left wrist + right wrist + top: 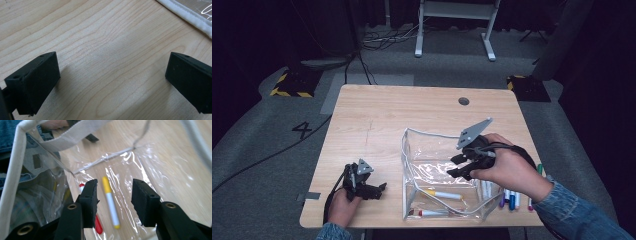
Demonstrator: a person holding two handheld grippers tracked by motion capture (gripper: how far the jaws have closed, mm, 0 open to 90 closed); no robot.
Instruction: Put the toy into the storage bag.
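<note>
So here we've got our right gripper (462,167) hanging over the open top of the clear pouch (422,150), right of centre in the high view, with its jaws apart and nothing between them. In the right gripper view we're looking straight down between them at the yellow-capped marker (110,200) lying on the pouch floor, with a red marker (97,225) just beside it, half hidden behind the left jaw. Our left gripper (379,189) sits low on the table (377,115) at the lower left of the high view, well apart from the pouch's left wall, jaws spread wide over bare wood. A row of loose markers (509,197) lies on the table just right of the pouch, lower right of the frame.
</note>
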